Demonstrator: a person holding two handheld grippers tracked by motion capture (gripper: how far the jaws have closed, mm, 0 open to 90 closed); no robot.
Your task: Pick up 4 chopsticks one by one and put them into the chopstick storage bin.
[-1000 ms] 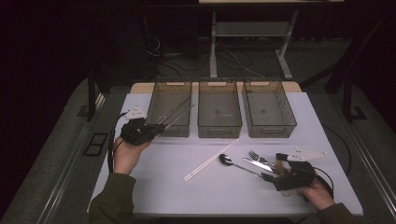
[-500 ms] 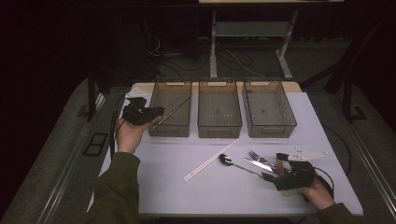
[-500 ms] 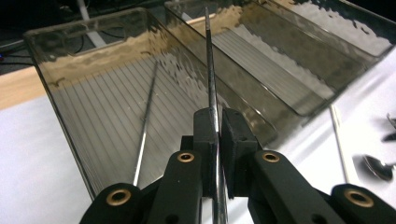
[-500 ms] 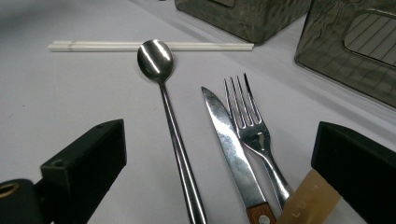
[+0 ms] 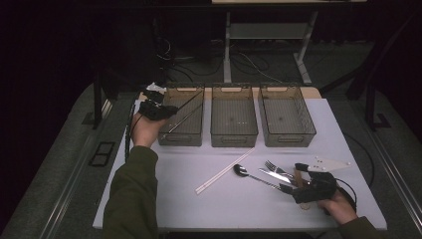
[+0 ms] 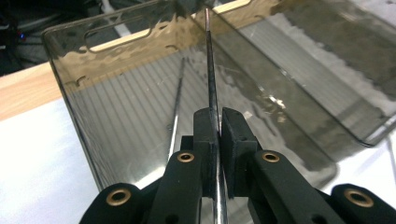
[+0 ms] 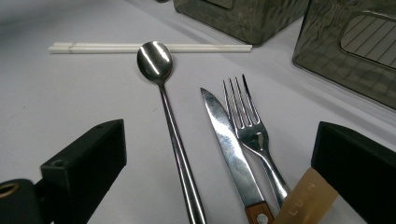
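High view overhead, far; claw views close, sharing left bin [image 5: 181, 117] [image 6: 140, 107].

The table top [image 5: 249, 209] is plain white, with a strip of pale wood [image 6: 23, 93] along its far edge. Three bins [image 5: 234, 119] are smoky brown and see-through, their floors marked with fine parallel stripes. The left gripper [image 6: 217, 135] is matte black with brass-coloured rivets, and the thin chopstick [image 6: 210, 70] in it is dark, with a second dark stick [image 6: 177, 102] in the bin. The right gripper [image 5: 298, 186] is black too, topped by a light grey plate. The pair of chopsticks [image 7: 149, 47] on the table is white. The spoon [image 7: 156, 63], fork [image 7: 247, 121] and knife [image 7: 224, 135] are shiny silver; the knife's handle is reddish brown wood. A translucent amber tag [image 7: 303, 196] lies beside them. The sleeve [image 5: 132, 199] is olive green.
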